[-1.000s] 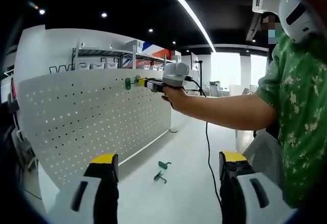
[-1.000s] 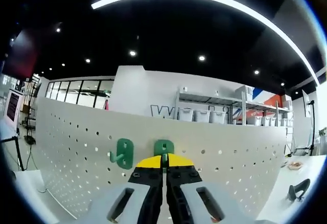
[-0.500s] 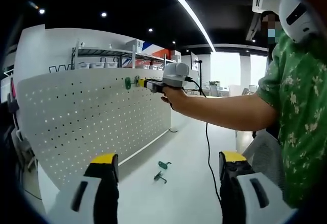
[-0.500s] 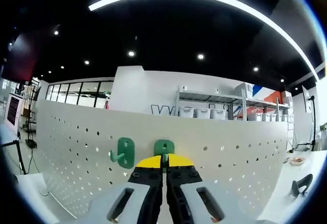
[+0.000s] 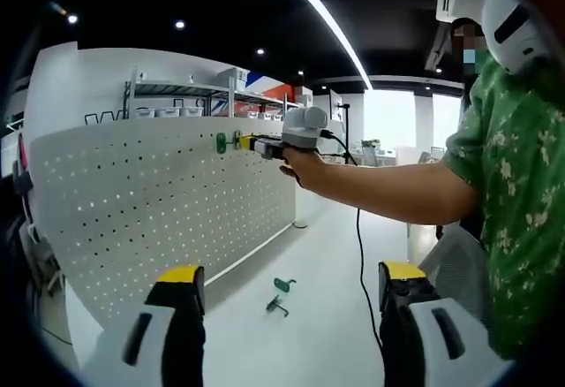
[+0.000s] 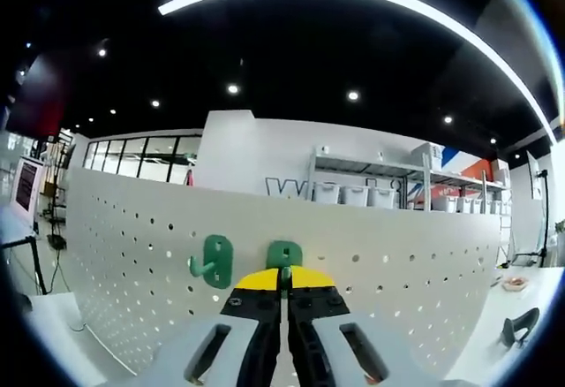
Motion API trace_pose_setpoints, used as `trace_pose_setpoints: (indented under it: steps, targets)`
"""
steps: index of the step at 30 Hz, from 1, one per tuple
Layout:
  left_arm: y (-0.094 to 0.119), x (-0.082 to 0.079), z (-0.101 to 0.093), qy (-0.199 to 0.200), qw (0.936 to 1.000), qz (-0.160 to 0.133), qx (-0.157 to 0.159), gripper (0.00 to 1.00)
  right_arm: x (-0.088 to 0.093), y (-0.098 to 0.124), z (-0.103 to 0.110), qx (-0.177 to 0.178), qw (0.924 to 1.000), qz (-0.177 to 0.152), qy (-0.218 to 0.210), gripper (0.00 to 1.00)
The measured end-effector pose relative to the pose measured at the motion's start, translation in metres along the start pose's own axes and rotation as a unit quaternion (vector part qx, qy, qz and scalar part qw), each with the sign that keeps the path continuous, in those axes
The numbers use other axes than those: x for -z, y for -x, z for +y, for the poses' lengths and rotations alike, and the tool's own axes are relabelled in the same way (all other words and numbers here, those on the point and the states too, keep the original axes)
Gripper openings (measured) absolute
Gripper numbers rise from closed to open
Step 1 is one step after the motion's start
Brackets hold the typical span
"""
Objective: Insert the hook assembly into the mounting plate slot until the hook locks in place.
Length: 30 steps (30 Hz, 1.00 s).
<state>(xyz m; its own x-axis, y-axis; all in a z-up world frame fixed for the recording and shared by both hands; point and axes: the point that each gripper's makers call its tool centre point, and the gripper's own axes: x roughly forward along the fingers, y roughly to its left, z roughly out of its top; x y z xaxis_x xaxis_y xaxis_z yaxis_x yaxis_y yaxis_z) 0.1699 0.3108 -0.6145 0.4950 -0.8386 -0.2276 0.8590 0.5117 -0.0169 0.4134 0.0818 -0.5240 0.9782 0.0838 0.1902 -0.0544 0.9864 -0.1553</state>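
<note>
A white pegboard stands upright on a white table. My right gripper is shut on a green hook whose back plate lies against the board near its top edge. Another green hook hangs on the board just left of it. In the left gripper view the right gripper is held at the pegboard by a person's hand, beside the mounted green hook. My left gripper is open and low, with nothing between its jaws. Two loose green hooks lie on the table.
A person in a green patterned shirt stands at the right, arm stretched to the board. A black cable hangs from the right gripper. Shelves with white bins stand behind the board. A dark hook lies at the table's right.
None beyond a slight shift of the right gripper view; the right gripper stays shut on the hook at the board and the left gripper has not moved.
</note>
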Motion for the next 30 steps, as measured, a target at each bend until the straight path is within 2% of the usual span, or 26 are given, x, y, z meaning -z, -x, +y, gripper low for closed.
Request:
trace_pose_setpoints:
  steps: [10,12,30]
  targets:
    - [-0.0005,0.001,0.0002,-0.001,1.0,0.003,0.001,0.83,0.0003,-0.0018,0.0009,-0.014,0.9991,0.029,0.028,0.0]
    - [-0.001,0.001,-0.0001,-0.002,1.0,0.003,0.002,0.83,-0.0037,-0.0015,-0.0004,-0.015,0.9992,0.028,0.025,0.0]
    - [-0.0004,-0.0001,-0.0003,-0.002,1.0,0.002,0.001,0.83,0.0014,-0.003,-0.0008,-0.014,0.9992,0.038,0.002,0.0]
